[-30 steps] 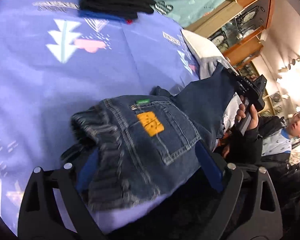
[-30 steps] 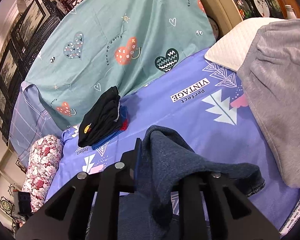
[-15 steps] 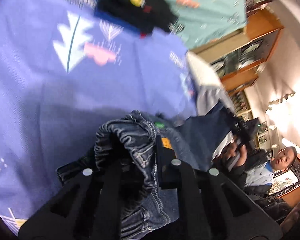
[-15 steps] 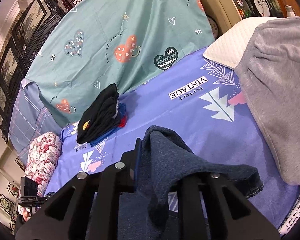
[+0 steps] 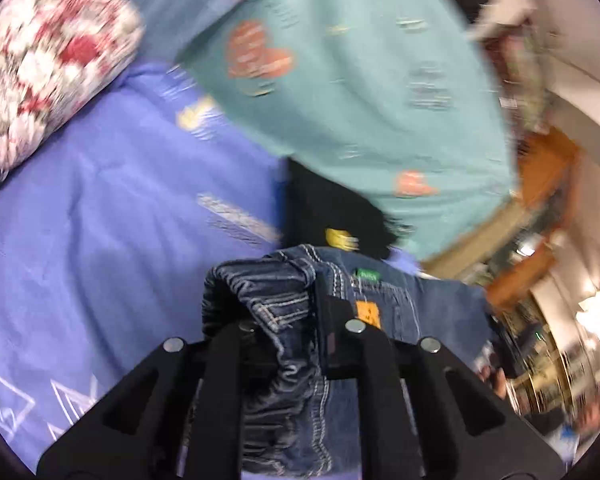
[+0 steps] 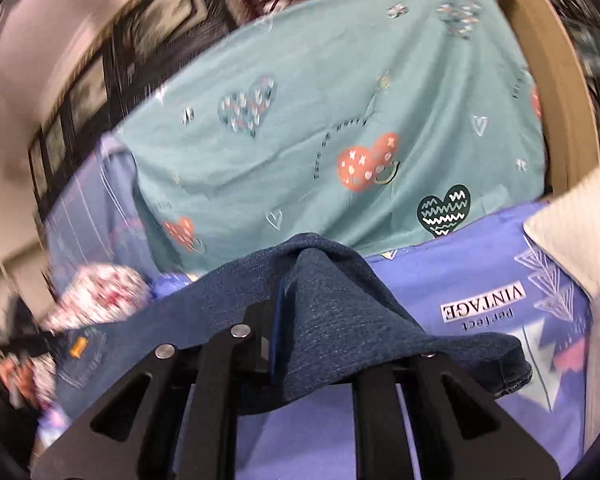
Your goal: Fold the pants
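A: Where are the jeans (image 5: 284,312)?

B: Off the purple bedsheet (image 5: 100,208). Left gripper (image 5: 296,320) is clamped on the waistband at 6 o'clock; right gripper (image 6: 296,320) is easing open, denim leg still pinched between its fingers.

We find the left gripper (image 5: 296,320) clamped tight on the jeans (image 5: 284,304) at the bunched waistband, pointing somewhat downward. The right gripper (image 6: 312,320) points nearer level; its jaws are opening, with denim draped between and over the fingers (image 6: 278,332).
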{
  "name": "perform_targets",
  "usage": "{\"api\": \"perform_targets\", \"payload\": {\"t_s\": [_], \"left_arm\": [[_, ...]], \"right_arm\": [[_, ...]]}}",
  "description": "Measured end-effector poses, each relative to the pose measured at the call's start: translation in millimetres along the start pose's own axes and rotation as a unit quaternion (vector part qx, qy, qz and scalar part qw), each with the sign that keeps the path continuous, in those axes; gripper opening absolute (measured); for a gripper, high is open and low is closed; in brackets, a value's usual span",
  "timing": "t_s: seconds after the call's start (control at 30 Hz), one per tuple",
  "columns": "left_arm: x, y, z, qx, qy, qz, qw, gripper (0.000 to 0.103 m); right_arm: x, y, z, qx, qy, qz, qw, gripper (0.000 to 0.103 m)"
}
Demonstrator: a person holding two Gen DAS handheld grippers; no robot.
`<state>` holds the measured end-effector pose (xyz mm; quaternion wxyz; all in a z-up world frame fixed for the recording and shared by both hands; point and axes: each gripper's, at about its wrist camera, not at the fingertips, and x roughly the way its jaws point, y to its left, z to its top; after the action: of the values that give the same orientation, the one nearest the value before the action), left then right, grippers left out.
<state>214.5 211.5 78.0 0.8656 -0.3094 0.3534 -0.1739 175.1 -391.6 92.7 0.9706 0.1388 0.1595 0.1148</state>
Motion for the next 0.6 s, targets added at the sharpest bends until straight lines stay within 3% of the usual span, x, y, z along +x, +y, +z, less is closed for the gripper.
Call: {"api": "perform_targets", "payload": {"t_s": [0.03,0.07,0.1,0.13,0.17,0.2,0.27,0.33,0.43,0.6], "left_arm": [[24.4,15.4,7.7,-0.019,0.015,0.023,0.9994,0.015],[51.2,34.1,13.7,-0.039,0.040,0.046,0.9974,0.015],[87.2,59.9,14.8,-0.063,0.077,0.084,0.9915,0.016],[108.0,77.1,13.3,-0.083,0.098,0.110,0.9857,0.016],[129.9,95.2,8.8,-0.105,0.123,0.136,0.9774,0.015],[138.7,101.1,8.2,-0.109,0.134,0.144,0.9745,0.015],[142.2,99.8,9.5,-0.099,0.136,0.137,0.9761,0.018],[141.2,93.3,14.2,-0.087,0.140,0.127,0.9781,0.034],[142.9,87.9,16.3,-0.073,0.149,0.137,0.9766,0.037],[142.3,91.9,9.4,-0.074,0.150,0.140,0.9758,0.040]], "right_arm": [[27.9,0.2,-12.1,-0.008,0.030,-0.019,0.999,0.056],[69.5,-6.8,-37.3,0.000,0.102,-0.049,0.994,0.069],[95.9,-14.8,-60.3,0.014,0.161,-0.069,0.984,0.072],[122.6,-28.8,-95.9,0.044,0.238,-0.094,0.966,0.069],[131.2,-37.4,-116.3,0.070,0.274,-0.099,0.954,0.066],[133.2,-45.6,-133.1,0.097,0.298,-0.095,0.945,0.064],[118.8,-62.7,-152.1,0.150,0.308,-0.072,0.937,0.064],[102.2,-79.8,-149.8,0.179,0.292,-0.068,0.937,0.071],[80.6,-120.5,-132.5,0.248,0.241,-0.083,0.935,0.086],[96.0,-172.9,-114.0,0.353,0.193,-0.065,0.913,0.086]]}}
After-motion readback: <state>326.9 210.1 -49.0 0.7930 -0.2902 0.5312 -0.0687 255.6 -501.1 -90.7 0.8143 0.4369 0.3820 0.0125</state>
